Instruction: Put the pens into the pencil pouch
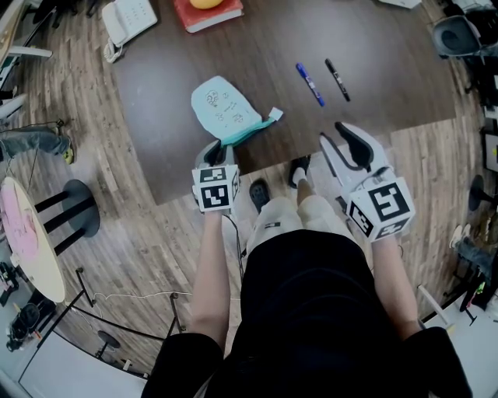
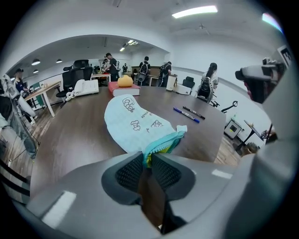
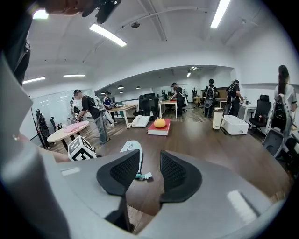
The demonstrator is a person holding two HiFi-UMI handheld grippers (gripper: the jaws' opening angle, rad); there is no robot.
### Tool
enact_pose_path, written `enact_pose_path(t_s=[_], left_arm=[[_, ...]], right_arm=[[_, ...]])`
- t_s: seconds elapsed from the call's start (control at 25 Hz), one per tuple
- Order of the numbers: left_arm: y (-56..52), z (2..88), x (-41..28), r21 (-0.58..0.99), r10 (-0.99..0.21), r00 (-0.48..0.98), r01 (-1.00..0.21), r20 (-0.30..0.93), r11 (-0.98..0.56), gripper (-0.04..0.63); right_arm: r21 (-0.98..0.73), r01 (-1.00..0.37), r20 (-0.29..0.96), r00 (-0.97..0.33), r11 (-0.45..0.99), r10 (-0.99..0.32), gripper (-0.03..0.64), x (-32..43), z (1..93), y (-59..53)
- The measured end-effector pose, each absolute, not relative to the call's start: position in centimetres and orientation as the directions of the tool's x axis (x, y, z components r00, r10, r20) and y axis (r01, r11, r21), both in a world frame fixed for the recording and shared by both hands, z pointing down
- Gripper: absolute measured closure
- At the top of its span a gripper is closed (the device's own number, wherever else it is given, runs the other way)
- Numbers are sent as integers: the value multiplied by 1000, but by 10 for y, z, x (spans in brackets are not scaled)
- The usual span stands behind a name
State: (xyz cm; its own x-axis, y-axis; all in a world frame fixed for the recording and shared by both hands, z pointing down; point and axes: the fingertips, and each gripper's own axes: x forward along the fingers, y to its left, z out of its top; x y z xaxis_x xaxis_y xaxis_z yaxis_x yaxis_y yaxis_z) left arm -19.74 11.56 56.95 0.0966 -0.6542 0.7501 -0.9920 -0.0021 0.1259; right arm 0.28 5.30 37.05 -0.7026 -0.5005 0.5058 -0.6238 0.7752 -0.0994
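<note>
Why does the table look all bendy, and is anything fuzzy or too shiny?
Left gripper view: the wide lens bends the table into a curve, the corners go dark, the ceiling light glares white, and the pencil pouch looks sharp. Right gripper view: same round bending, with bright light strips overhead. Head view: the floor curves near the edges, and the blue pen is crisp.

You will find no legible text in any view. The pencil pouch (image 2: 133,123) carries dark printed doodles and short lettering, but the characters are too small and blurred to read. The two marker cubes (image 1: 215,188) (image 1: 381,206) bear only black-and-white square code patterns, not letters or digits. Any print on the blue pen (image 1: 310,84) or the black pen (image 1: 337,79) cannot be made out.
</note>
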Motion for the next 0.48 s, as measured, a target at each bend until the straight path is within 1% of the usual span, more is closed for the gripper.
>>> enact_pose_path(t_s=[0.28, 0.48], left_arm=[[105, 551, -189, 265, -660, 155, -962, 736, 69, 558], [96, 536, -185, 319, -658, 171, -941, 733, 111, 563]], right_arm=[[-120, -615, 501, -716, 780, -487, 495, 10, 375, 40], [-138, -597, 493, -733, 790, -468, 495, 11, 376, 27]])
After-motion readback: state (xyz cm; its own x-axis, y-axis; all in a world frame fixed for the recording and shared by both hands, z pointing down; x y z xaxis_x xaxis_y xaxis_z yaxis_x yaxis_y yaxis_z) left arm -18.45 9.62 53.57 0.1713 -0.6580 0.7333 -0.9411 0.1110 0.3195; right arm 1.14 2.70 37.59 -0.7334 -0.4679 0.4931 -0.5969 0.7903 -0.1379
